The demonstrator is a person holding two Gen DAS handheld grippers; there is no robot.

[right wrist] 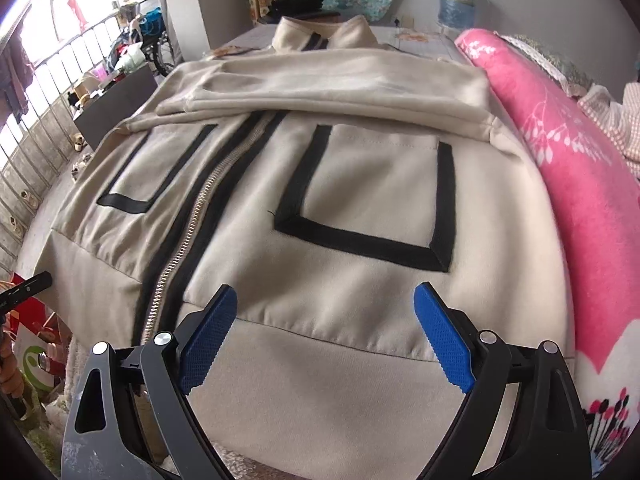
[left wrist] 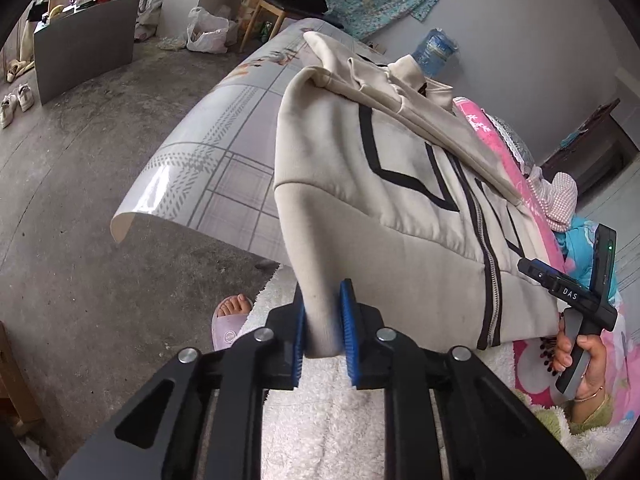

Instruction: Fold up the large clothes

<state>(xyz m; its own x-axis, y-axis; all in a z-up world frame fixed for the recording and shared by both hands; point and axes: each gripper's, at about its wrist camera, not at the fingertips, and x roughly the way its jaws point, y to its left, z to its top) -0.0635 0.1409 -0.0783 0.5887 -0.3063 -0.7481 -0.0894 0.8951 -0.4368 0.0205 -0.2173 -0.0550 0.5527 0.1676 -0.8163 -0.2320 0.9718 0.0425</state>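
- The left gripper (left wrist: 325, 320) has its blue pads (left wrist: 347, 320) pinched on the bottom corner of the cream jacket (left wrist: 384, 200); a fold of the hem band stands up between them, squeezed flat.
- From that pinched corner the jacket runs away across the bed, front side up, its zip (left wrist: 490, 280) closed and edged in black.
- Black strips outline a square pocket shape on each side of the zip.
- The sleeves (right wrist: 340, 84) are folded across the chest, lying one over the other just below the stand-up collar (right wrist: 324, 34).
- The right gripper (right wrist: 325, 334) hangs over the hem on the other side of the zip, jaws spread wide, nothing between them; whether the tips touch the cloth I cannot tell.
- In the left wrist view the person's right hand (left wrist: 582, 360) shows around that gripper's handle, just past the jacket's edge.
- Under the jacket lies a glossy checked sheet (left wrist: 208, 168), its near corner curling up off the bed's edge.
- A fluffy white cover (left wrist: 320, 420) lies below the left gripper.
- A pink flowered blanket (right wrist: 568, 184) is bunched along the jacket's far side, touching it.
- A foot in a pale slipper (left wrist: 230, 320) stands on the grey concrete floor (left wrist: 80, 220) beside the bed.
- Beyond the bed stand a wooden chair (left wrist: 280, 4) with dark cloth on its seat, and a blue water bottle (right wrist: 458, 2) against the wall.
- A white plastic bag (left wrist: 208, 32) sits on the floor near the chair.
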